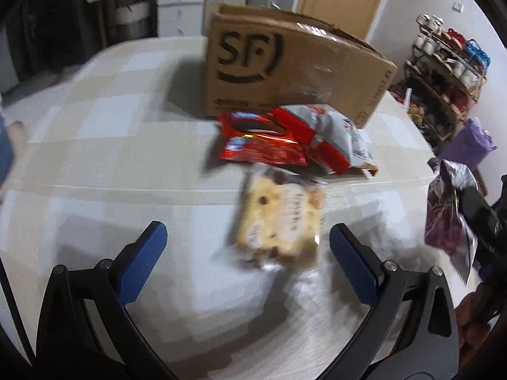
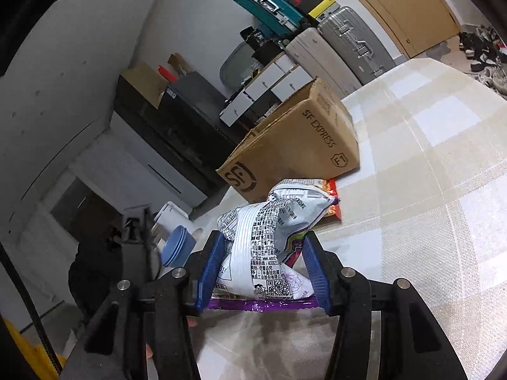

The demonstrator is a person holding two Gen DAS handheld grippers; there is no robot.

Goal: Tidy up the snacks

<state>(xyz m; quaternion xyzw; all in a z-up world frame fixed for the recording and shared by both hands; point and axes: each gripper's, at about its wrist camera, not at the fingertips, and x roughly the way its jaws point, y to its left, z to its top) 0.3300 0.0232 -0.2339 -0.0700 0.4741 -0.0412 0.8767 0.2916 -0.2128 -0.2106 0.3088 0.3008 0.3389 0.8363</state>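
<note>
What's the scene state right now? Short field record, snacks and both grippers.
surface: checked beige tablecloth
container: brown cardboard SF box, standing at the back of the table
left gripper: open, empty, above the yellow biscuit packet
right gripper: shut on the white and purple snack bag, held off the table
pile by box: red cookie packet, grey-white snack bag

Left gripper (image 1: 247, 240) spread wide, right gripper (image 2: 263, 269) clamped
</note>
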